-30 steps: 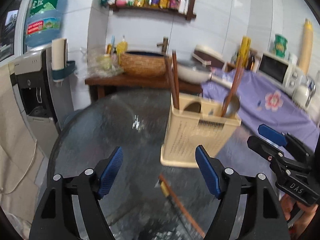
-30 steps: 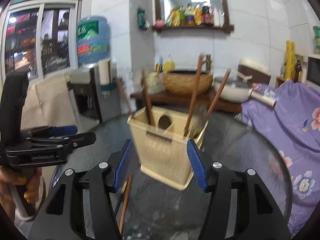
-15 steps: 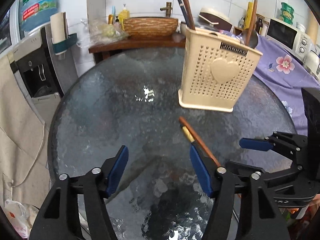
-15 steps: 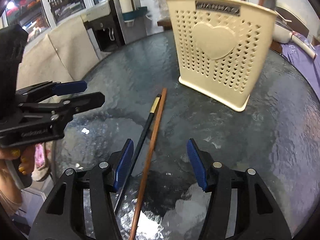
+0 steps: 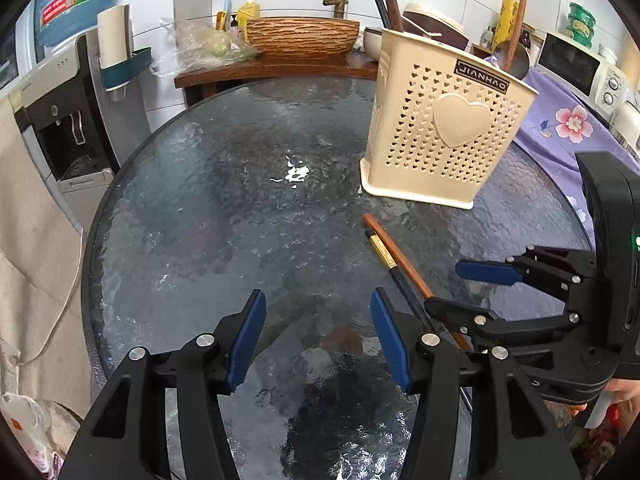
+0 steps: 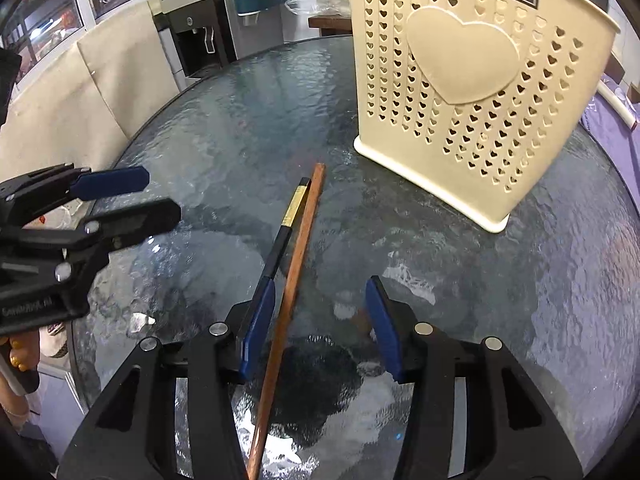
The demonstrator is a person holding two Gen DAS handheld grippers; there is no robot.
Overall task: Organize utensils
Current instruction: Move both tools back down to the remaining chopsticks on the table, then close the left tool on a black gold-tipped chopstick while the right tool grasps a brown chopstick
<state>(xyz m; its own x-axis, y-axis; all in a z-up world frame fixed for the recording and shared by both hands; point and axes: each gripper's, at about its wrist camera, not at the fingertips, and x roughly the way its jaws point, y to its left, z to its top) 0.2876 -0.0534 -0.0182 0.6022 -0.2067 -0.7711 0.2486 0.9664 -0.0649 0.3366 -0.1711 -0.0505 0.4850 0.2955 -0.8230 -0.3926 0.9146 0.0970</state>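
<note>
A brown chopstick (image 6: 298, 256) and a black chopstick with a gold band (image 6: 286, 224) lie side by side on the round glass table (image 5: 208, 216), in front of a cream perforated utensil holder (image 6: 472, 80) with several utensils standing in it. My right gripper (image 6: 320, 320) hangs low over them with its jaws closing. The brown chopstick runs between its fingers close to the left pad, which does not press on it, and the black one passes behind the left finger. My left gripper (image 5: 318, 336) is to the left of the chopsticks (image 5: 396, 256), jaws closing on nothing.
A water dispenser (image 5: 68, 120) and beige cloth stand past the table's left edge. Behind the table is a wooden stand with a woven bowl (image 5: 302, 36). A purple flowered cloth (image 5: 568, 120) with a microwave lies to the right. A hand holds each gripper at the near table edge.
Both grippers have sunk towards the table and tipped downward, and their jaws have narrowed. The right gripper has come over the chopsticks, with the brown one now between its fingers.
</note>
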